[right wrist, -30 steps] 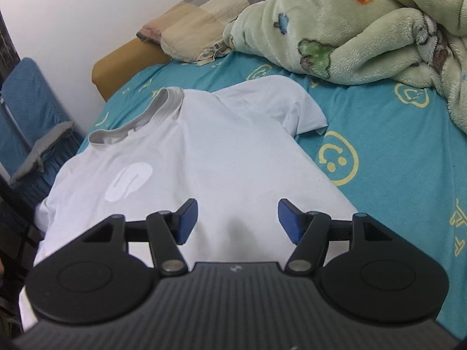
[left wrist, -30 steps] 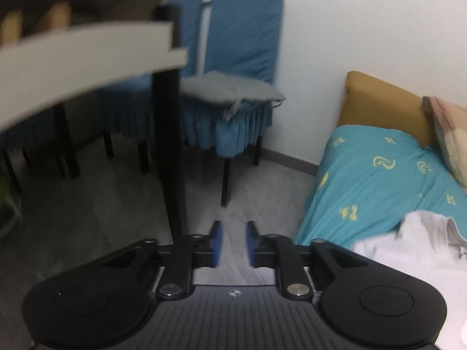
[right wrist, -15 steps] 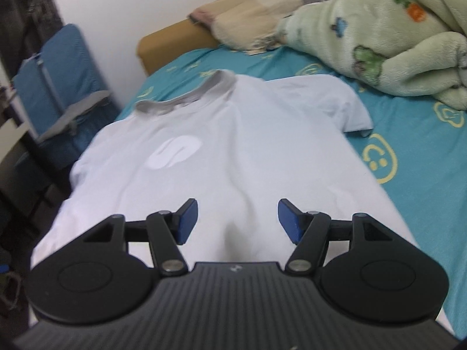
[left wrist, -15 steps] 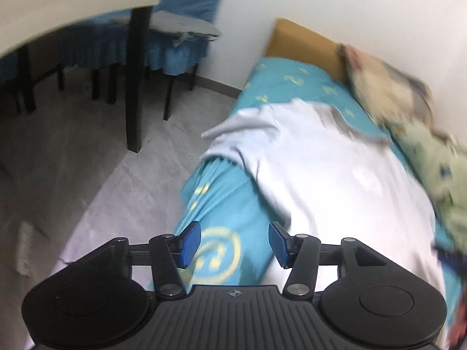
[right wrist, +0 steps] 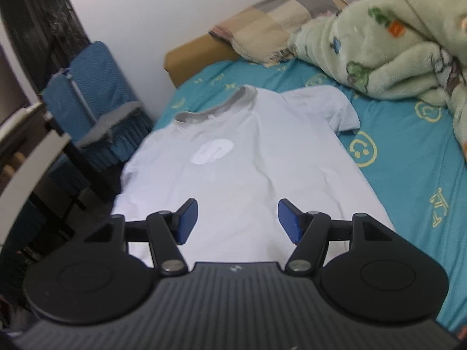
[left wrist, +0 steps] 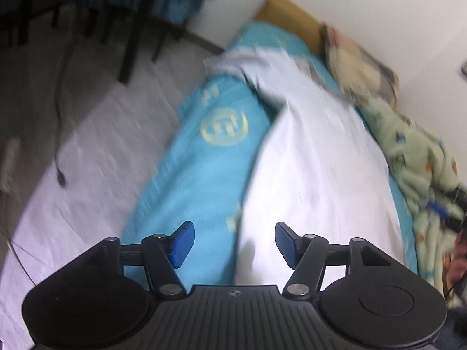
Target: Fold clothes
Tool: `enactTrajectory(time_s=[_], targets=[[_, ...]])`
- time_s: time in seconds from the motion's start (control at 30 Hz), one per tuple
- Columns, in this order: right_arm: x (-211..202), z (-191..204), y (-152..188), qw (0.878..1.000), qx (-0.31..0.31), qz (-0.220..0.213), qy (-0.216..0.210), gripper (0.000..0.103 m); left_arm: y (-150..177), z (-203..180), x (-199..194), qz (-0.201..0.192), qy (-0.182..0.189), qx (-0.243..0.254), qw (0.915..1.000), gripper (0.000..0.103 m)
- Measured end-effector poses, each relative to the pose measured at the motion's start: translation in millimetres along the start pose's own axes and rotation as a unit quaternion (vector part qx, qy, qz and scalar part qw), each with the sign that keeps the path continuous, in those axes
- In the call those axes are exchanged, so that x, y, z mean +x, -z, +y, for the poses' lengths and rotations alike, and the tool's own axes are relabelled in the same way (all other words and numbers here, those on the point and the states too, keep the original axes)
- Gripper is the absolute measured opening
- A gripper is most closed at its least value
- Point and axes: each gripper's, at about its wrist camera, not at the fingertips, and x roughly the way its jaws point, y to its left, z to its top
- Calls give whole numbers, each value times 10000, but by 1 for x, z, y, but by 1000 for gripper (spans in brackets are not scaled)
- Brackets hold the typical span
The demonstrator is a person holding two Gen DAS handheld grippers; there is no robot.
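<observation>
Both hand-held grippers hang above the bed with jaws apart and nothing between them. On the left hand-held gripper [left wrist: 232, 242] the blue pads stand wider apart than half a second ago, and far wider than a second ago, when they were nearly together. Its view has swung from the chair and floor onto the bed edge, and the picture is blurred. The right hand-held gripper [right wrist: 237, 221] shows the same wide gap as before.

Spread flat on the bed, chest side up, lies the white T-shirt [right wrist: 248, 175], collar toward 11 o'clock in the right wrist view, a pale logo on the chest, one short sleeve reaching out at 1 o'clock. In this view the shirt has drifted toward centre, and its hem sits just below the right pads. In the left wrist view the T-shirt [left wrist: 318, 169] runs from 12 to 6 o'clock, its left side draping over the bed edge.

Beneath it is the teal bedsheet [right wrist: 408, 157] with yellow smiley prints. At 1 o'clock sits a green fleece blanket [right wrist: 388, 43], with a checked pillow [right wrist: 277, 32] at 12. At 9 o'clock, off the bed, stands a blue chair [right wrist: 96, 96].
</observation>
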Motion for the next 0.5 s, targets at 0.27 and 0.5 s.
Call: enactTrajectory(time_s=[0.27, 0.5], targets=[[-39, 1, 14, 9992, -277, -217, 184, 80, 36, -26, 17, 297, 82, 394, 9987, 18], [-36, -11, 13, 9995, -32, -225, 203, 80, 39, -16, -2, 261, -372, 173, 9988, 2]])
